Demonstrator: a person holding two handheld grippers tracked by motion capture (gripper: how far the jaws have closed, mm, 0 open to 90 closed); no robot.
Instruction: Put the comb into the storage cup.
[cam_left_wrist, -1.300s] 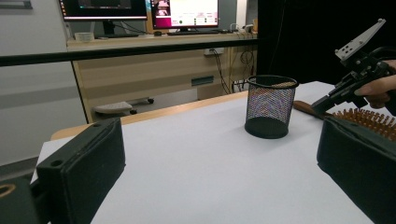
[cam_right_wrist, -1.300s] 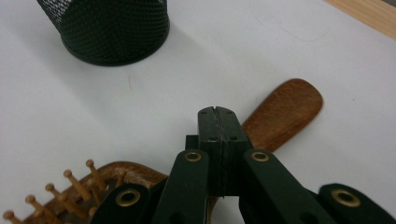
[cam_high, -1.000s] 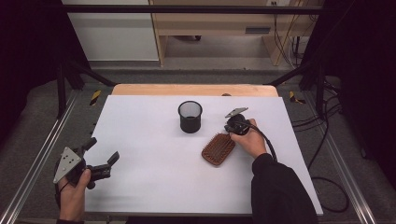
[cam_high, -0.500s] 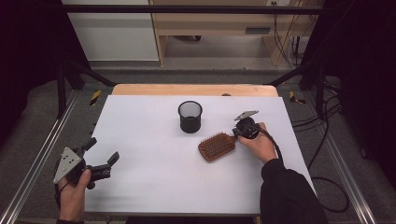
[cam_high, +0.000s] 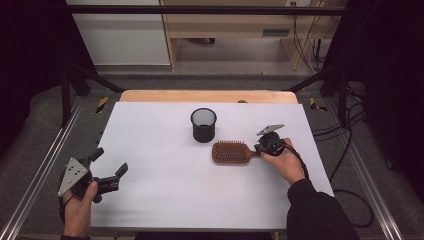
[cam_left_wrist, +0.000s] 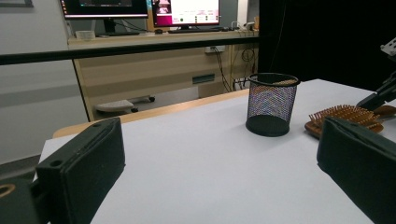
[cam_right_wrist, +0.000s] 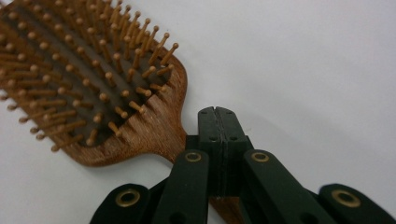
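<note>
A wooden hairbrush (cam_high: 231, 152) lies flat, bristles up, right of the table's middle, with its handle pointing right. My right gripper (cam_high: 260, 148) is at that handle. In the right gripper view its jaws are pressed together with only a seam between them, and the right gripper (cam_right_wrist: 217, 112) rests on top of the handle just behind the hairbrush (cam_right_wrist: 93, 79) head. A black mesh cup (cam_high: 203, 124) stands upright just behind the brush. My left gripper (cam_high: 109, 167) is held open at the table's front left corner, with nothing between its jaws; the mesh cup (cam_left_wrist: 272, 103) and hairbrush (cam_left_wrist: 343, 117) lie far ahead of it.
The white table top (cam_high: 165, 200) has a wooden strip along its far edge. Metal rails run along both sides of the table. Beyond it are a desk with monitors (cam_left_wrist: 184, 11) and floor cables (cam_high: 345, 125).
The brush has swung from a diagonal to lying crosswise and shifted right, along with my right gripper. The left gripper has stayed put.
</note>
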